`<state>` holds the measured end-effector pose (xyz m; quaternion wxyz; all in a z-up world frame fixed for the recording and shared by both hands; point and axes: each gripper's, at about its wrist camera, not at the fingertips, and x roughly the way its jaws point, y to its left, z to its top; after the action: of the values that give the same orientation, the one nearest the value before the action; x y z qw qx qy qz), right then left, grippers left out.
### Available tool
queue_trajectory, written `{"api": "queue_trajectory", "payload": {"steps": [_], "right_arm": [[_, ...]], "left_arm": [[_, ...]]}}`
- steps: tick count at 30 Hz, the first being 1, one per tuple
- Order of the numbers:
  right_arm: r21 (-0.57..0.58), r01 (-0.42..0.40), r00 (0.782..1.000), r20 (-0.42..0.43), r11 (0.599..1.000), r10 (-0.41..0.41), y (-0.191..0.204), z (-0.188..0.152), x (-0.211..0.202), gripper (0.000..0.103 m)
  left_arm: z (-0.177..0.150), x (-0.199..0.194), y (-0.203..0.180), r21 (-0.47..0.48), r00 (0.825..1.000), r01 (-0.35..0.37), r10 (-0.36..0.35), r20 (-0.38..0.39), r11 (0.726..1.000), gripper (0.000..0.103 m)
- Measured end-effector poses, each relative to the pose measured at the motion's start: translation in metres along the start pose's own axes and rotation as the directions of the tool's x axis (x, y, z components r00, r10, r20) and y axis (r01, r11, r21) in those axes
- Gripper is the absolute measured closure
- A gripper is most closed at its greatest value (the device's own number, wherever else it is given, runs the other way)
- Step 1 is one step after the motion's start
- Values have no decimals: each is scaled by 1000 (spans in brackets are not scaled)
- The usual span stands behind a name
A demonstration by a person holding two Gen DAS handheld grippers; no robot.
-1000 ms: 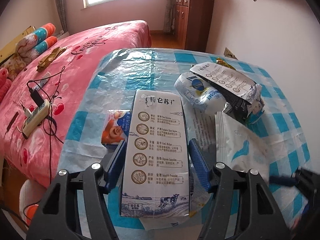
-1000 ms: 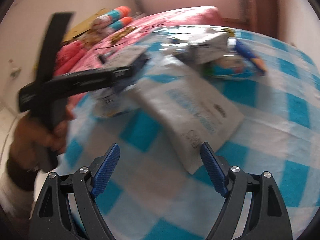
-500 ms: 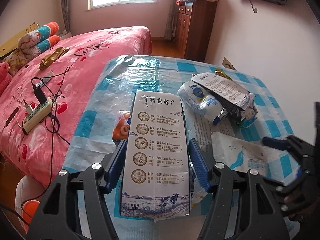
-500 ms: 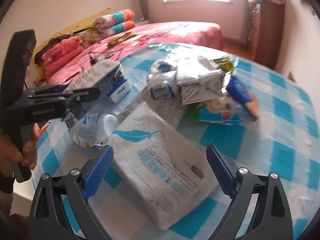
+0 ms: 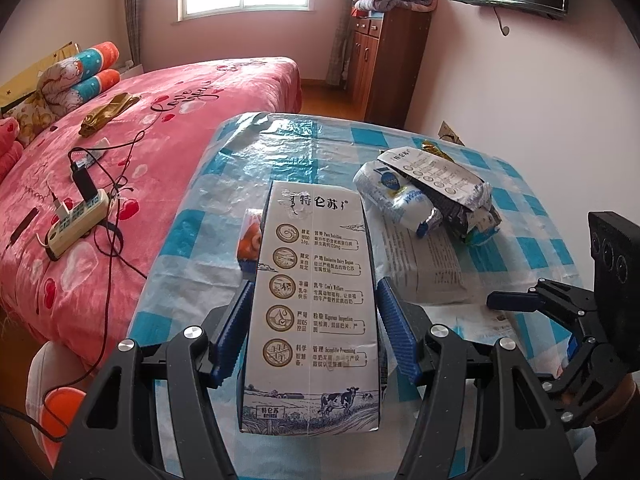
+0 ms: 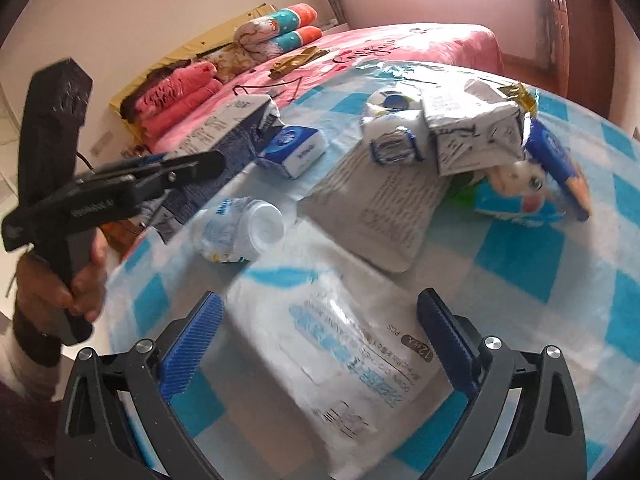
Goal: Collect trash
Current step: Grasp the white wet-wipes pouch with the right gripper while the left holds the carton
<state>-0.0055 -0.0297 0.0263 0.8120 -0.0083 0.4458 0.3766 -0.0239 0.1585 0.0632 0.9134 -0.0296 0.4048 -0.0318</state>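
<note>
Blue-checked plastic covers the worktop point(image 5: 280, 152), slick and crinkled. Left claw point(image 5: 312, 336) pinches a milk carton point(image 5: 316, 300) by its flat sides, centre of the left wrist view, carton lifted off the cloth and pointing away from the camera. Right claw point(image 6: 320, 344) has its jaws opening, nearly full spread, straddling a white pouch point(image 6: 336, 360) at the bottom of the right wrist view; pads not pressing it.

Other trash sits toward the far side: crushed carton point(image 6: 472, 128) upper right, small bottle point(image 6: 240, 232) left of centre, a blue tissue pack point(image 6: 296, 152) above it, a printed paper point(image 6: 380, 208) in the middle.

Risks, as I judge them:
- Pouch lies flat and looks limp. Closing from above may only skate the pads over it, or pinch a fold that tears loose.
- Pads could bite the tablecloth with the pouch and drag everything.
- Carton grip is on smooth card; a tilt of the left hand could let it slide out.
- Two claws work close together; a sweep of either could knock the bottle rolling off the near left edge.
</note>
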Motion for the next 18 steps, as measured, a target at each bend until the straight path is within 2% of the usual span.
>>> {"api": "queue_trajectory", "payload": {"steps": [4, 8, 14, 16, 18], "right_arm": [[-76, 65, 997, -28, 995, -68, 17, -5, 4, 6], [-147, 97, 992, -63, 984, -107, 26, -5, 15, 6], [-98, 83, 990, -110, 992, -93, 32, -10, 16, 6], [-78, 64, 992, -105, 995, -72, 37, -12, 14, 6], [-69, 81, 993, -83, 994, -87, 39, -12, 11, 6]], "left_arm": [[-7, -6, 2, -2, 1000, 5, -5, 0, 1000, 39], [-15, -12, 6, -13, 1000, 11, -11, -2, 1000, 39], [-28, -18, 6, -12, 1000, 22, -22, -15, 1000, 39], [-31, -19, 7, -12, 1000, 22, -23, -16, 1000, 39], [-32, -20, 8, -15, 1000, 23, -23, -15, 1000, 39]]}}
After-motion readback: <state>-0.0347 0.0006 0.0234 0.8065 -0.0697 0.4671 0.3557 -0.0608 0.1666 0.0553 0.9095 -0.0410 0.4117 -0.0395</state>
